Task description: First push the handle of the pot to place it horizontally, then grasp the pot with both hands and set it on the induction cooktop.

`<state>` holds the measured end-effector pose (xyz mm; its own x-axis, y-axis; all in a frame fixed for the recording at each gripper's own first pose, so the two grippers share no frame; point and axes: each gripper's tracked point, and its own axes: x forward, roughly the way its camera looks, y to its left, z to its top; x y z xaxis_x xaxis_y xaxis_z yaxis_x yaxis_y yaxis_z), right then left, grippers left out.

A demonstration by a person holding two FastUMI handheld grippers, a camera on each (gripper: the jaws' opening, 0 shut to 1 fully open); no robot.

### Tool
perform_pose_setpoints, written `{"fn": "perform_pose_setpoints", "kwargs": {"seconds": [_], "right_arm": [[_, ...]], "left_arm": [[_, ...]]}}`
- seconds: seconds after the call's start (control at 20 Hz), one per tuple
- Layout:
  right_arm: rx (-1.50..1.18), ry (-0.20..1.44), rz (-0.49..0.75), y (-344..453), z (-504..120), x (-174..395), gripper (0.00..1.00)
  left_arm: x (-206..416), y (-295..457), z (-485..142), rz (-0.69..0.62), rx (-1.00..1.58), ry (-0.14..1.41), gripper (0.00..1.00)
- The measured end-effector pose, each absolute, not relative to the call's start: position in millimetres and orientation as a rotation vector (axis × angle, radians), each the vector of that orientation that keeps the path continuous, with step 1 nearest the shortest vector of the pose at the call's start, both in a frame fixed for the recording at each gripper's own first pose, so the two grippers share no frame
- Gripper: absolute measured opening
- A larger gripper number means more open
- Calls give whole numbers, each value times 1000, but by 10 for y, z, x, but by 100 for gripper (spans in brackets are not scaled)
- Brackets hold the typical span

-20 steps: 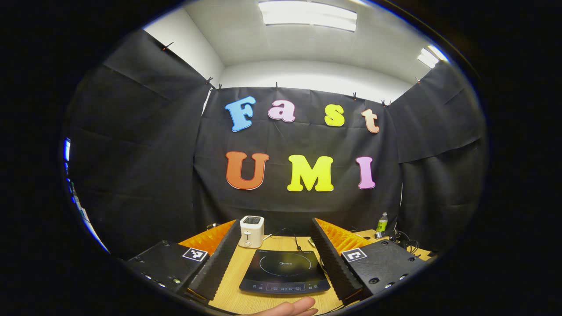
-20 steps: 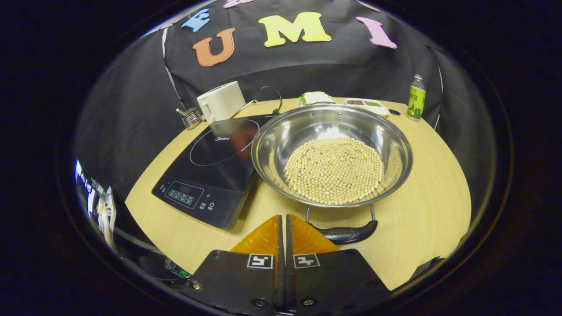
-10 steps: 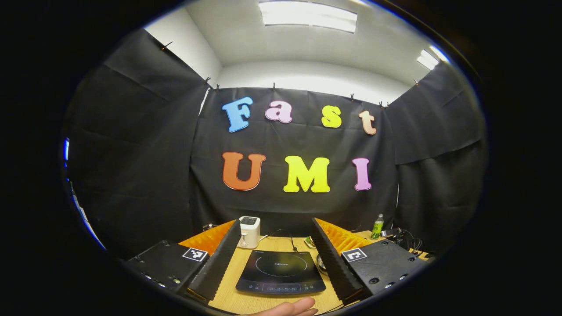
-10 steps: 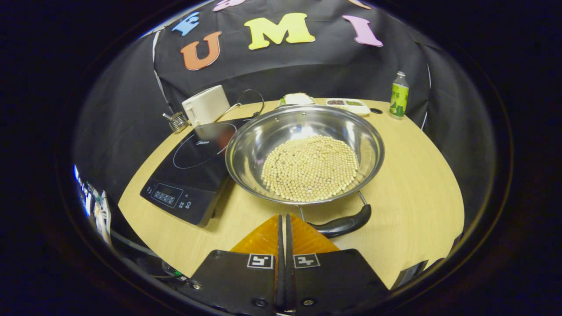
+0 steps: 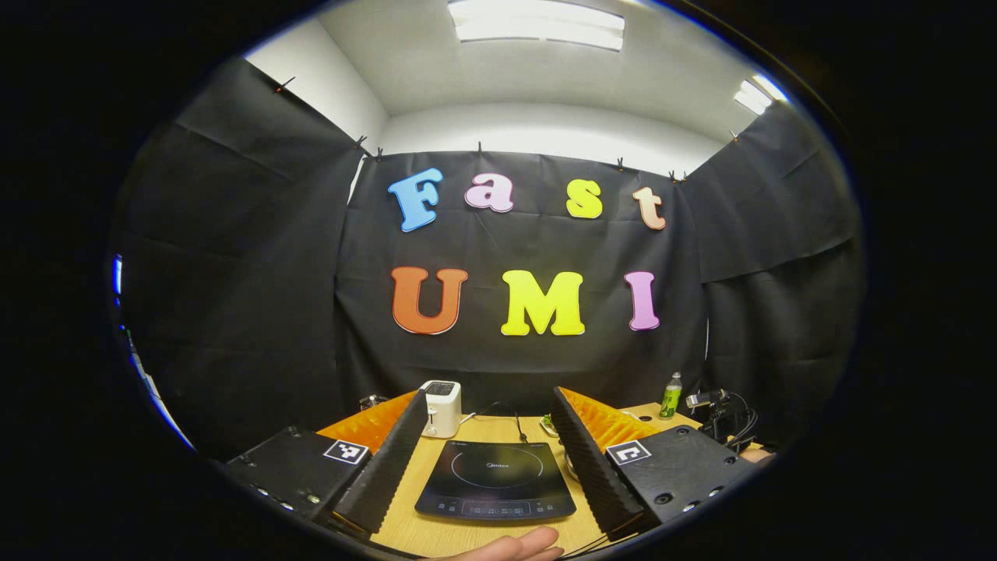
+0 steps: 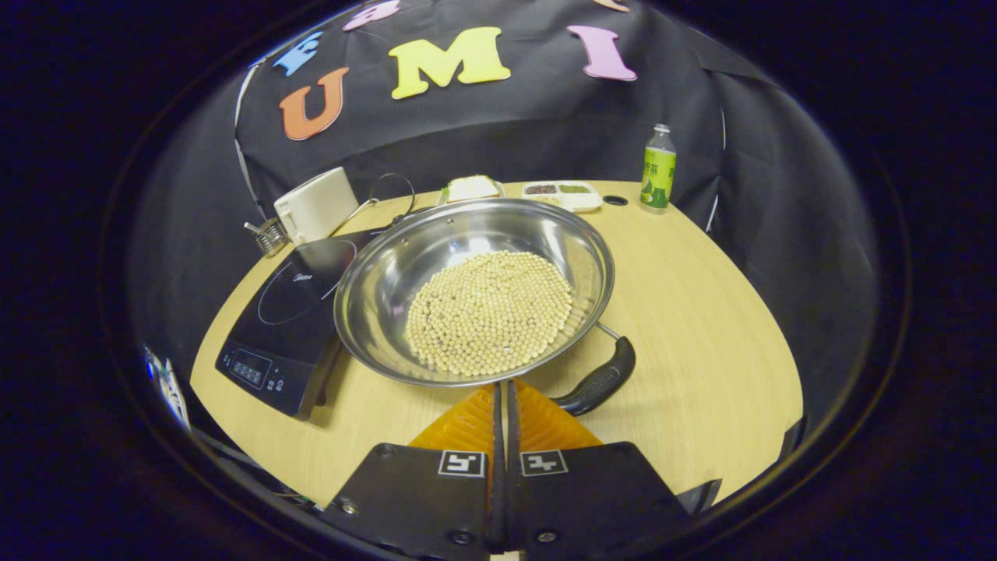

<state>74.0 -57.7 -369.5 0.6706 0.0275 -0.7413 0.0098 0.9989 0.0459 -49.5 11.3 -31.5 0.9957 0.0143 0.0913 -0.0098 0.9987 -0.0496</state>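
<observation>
A steel pot (image 6: 385, 273) with pale beans (image 6: 491, 312) in it stands on the wooden table, its left rim overlapping the black induction cooktop (image 6: 280, 308). Its black handle (image 6: 600, 382) points toward the near right. My right gripper (image 6: 502, 387) is shut with nothing between its fingers, its tips at the pot's near rim, just left of the handle. In the left gripper view my left gripper (image 5: 489, 399) stands open and held high, framing the cooktop (image 5: 494, 479) between its fingers. A hand (image 5: 514, 547) shows at the bottom edge.
A white toaster (image 6: 315, 204) and a small metal rack (image 6: 267, 234) stand behind the cooktop. A plate (image 6: 471, 187), a white tray (image 6: 562, 195) and a green bottle (image 6: 658, 164) line the table's far edge. Bare table (image 6: 701, 312) lies right of the pot.
The pot's handle has swung from facing my right gripper toward the right, and the pot has shifted left in that view. The left gripper has drawn slightly back from the cooktop.
</observation>
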Motion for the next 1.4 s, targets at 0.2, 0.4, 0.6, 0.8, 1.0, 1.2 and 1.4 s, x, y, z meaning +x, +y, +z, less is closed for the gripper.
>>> {"fn": "perform_pose_setpoints", "kwargs": {"seconds": [0.2, 0.4, 0.6, 0.8, 1.0, 1.2, 1.4], "right_arm": [[66, 823, -36, -814, -3652, 817, 4], [80, 795, -88, -1052, -3657, 911, 4], [88, 780, -111, -1259, -3646, 1035, 4], [72, 766, -122, -1470, -3641, 1198, 4], [67, 746, -138, -1646, -3635, 1379, 4], [87, 730, -146, -1731, -3639, 1490, 4], [114, 725, -131, -1743, -3638, 1497, 4]], "left_arm": [[-450, 54, -341, 3, -37, -83, 95], [-304, -69, -343, -16, -41, -71, 95], [-82, -182, -405, -19, -53, -38, 95], [123, -388, -588, -66, -93, 23, 95], [288, -436, -732, -92, -86, 60, 95], [436, -538, -863, -119, -106, 97, 95], [635, -667, -1036, -130, -100, 151, 95]]}}
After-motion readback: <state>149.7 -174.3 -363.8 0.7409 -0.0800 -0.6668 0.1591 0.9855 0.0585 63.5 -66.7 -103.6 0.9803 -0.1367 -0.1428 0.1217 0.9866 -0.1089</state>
